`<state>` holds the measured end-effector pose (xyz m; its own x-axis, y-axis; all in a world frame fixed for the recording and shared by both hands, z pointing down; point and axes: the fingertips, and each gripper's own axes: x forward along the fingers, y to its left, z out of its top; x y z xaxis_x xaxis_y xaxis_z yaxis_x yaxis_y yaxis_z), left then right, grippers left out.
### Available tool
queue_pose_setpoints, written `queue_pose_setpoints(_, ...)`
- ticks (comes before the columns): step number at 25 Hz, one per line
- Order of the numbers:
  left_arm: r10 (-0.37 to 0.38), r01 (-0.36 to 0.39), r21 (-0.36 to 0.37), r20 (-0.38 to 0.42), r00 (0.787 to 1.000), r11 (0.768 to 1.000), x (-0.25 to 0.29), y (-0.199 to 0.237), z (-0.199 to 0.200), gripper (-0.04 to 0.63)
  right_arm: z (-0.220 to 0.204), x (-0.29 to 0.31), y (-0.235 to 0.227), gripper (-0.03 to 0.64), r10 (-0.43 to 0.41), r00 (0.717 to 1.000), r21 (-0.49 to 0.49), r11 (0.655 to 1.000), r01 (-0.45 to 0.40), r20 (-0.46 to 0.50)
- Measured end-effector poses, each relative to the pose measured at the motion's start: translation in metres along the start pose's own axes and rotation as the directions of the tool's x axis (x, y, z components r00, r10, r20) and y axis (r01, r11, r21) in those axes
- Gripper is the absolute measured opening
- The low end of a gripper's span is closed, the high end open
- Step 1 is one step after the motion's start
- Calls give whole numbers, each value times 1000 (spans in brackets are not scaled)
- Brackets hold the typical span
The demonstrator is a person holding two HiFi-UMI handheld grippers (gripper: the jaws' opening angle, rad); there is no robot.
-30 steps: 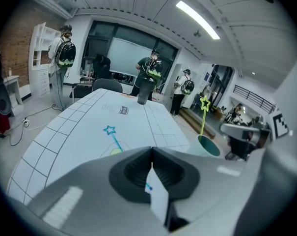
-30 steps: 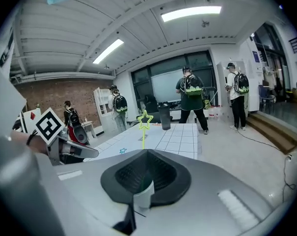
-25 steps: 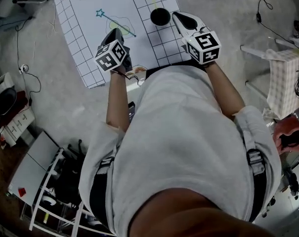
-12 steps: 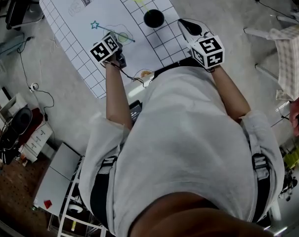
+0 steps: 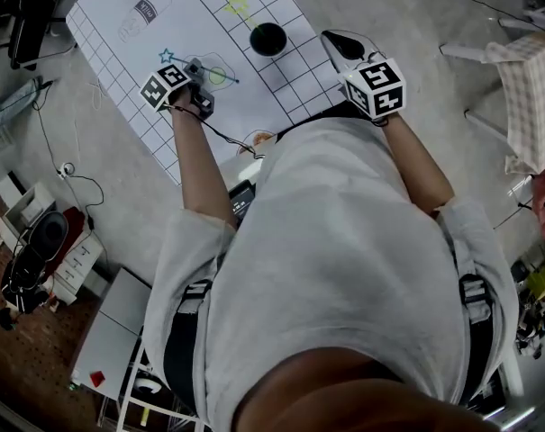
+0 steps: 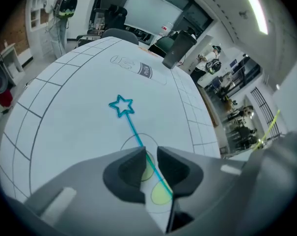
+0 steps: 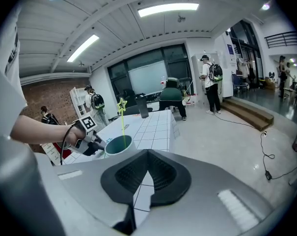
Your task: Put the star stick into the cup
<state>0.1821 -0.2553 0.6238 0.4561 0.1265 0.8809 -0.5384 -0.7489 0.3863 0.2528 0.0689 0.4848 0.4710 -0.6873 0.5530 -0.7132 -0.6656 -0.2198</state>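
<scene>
Printed bottle outline (image 6: 133,67) on tabletop (image 6: 60,117), far ahead of left claw (image 6: 148,152). It carries a dark label; print too small to read.

Left claw: jaws only narrowly apart, low over the tabletop. Blue star stick (image 6: 131,126) lies flat there, its shaft running through the gap between the jaws and its star end ahead of the tips. Cannot tell if the pads touch the shaft.

Cup (image 7: 118,142): upright, ahead and left of right claw (image 7: 148,155), well apart from it. Yellow star stick (image 7: 123,122) stands in it.

Right claw: jaws fully together, nothing between them.
</scene>
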Motion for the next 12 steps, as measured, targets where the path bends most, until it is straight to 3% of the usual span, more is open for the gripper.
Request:
queue_pose_setpoints(2, 33, -33, -22, -3, 999, 999, 1, 4, 0, 29, 1, 1, -2, 0, 4, 1000, -2, 1000, -4, 0)
queue_pose_setpoints(5, 84, -84, -39, 4, 996, 996, 2, 7, 1, 25, 2, 8, -2, 0, 22, 1000, -3, 1000, -22, -4)
queue_pose_setpoints(10, 163, -162, 95, -11, 987, 982, 3, 2, 0, 31, 5, 18, 8, 0, 81, 997, -31, 996, -82, -13)
queue_pose_setpoints(12, 156, -157, 89, 15, 988, 984, 2, 1, -1, 29, 7, 21, 13, 0, 108, 994, -51, 993, -109, -16)
